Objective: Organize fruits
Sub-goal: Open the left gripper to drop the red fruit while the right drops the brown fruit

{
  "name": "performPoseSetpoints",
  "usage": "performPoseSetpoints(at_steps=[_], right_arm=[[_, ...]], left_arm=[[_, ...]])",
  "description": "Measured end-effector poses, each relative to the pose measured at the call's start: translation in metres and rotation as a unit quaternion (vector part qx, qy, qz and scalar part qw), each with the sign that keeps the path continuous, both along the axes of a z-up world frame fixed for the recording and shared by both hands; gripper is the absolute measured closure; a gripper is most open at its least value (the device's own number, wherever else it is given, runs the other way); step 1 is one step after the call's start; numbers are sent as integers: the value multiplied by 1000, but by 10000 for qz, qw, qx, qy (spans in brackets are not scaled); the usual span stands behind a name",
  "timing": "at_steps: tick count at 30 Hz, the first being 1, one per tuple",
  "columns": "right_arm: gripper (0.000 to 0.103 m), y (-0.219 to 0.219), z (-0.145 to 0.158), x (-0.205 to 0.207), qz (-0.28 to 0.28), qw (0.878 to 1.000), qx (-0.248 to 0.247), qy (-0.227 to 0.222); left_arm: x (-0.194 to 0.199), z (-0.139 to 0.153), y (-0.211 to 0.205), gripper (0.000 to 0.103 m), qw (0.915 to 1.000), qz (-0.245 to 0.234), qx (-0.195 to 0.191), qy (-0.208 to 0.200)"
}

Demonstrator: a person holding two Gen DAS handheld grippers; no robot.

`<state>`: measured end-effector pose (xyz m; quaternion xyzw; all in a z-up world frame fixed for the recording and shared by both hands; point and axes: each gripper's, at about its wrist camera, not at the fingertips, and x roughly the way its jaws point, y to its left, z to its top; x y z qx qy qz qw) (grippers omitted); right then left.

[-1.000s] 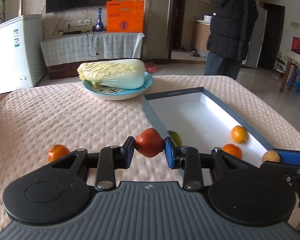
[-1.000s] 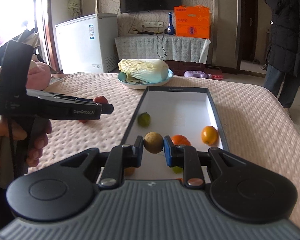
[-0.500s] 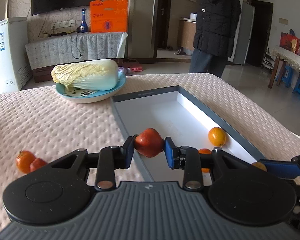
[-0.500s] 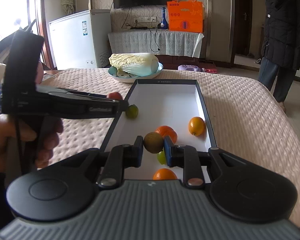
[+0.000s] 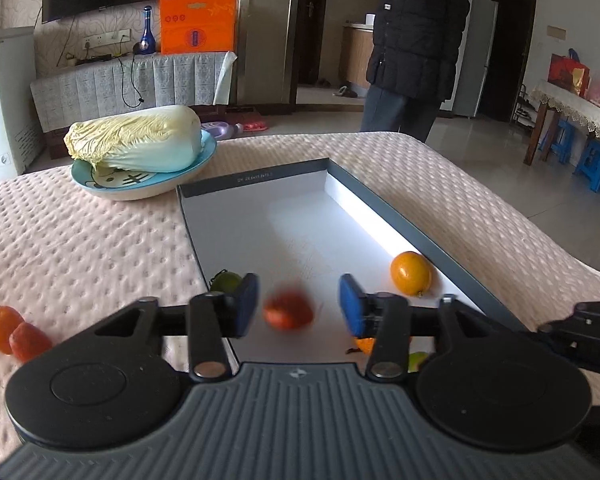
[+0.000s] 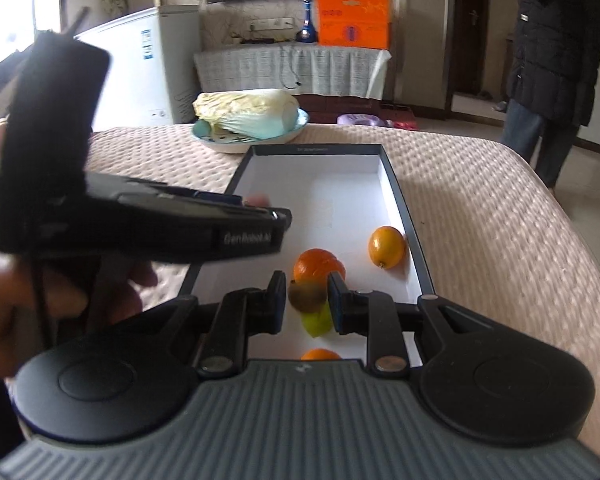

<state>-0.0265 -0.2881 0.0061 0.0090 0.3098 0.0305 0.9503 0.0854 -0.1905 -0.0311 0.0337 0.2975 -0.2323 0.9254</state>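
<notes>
Over the grey-rimmed white box (image 5: pixel 260 178), my left gripper (image 5: pixel 298 307) has its jaws opening. A blurred red fruit (image 5: pixel 288 313) drops free between the blue pads, touching neither. An orange (image 5: pixel 411 273) and a green lime (image 5: pixel 225 280) lie in the box. My right gripper (image 6: pixel 307 305) hangs over the box's near end (image 6: pixel 404 216). Its jaws start opening, though the pads still touch a brown kiwi (image 6: pixel 307 296). Below it lie a mandarin (image 6: pixel 319 266), an orange (image 6: pixel 387 246) and a green fruit (image 6: pixel 318 322).
Two small orange-red fruits (image 5: pixel 8 334) lie on the quilted pink cover left of the box. A cabbage on a blue plate (image 5: pixel 140 188) sits behind the box. A person in a dark coat (image 5: pixel 416 40) stands beyond the far edge.
My left gripper has moved right, from the cover to over the box, and its jaws have parted, letting the red fruit go. The right gripper still has the kiwi between its pads.
</notes>
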Motion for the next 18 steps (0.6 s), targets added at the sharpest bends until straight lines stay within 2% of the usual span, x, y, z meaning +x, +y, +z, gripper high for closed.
performPoseSetpoints(at_steps=[1,2,9,18], right_arm=[[61,1,0,1,-47,10000,0,-17],[58,4,0,2,-86,9999,-14,-56],[57,30,8,8,67,9987,70,-492],[57,91,7,26,924,9941,34,-564]], left_arm=[[0,1,2,42,10000,16,-2,-35],[0,2,4,41,10000,45,-15,-51],[6,14,40,41,9981,554,-231,-152],[22,19,131,42,9908,1327,-264,-87]])
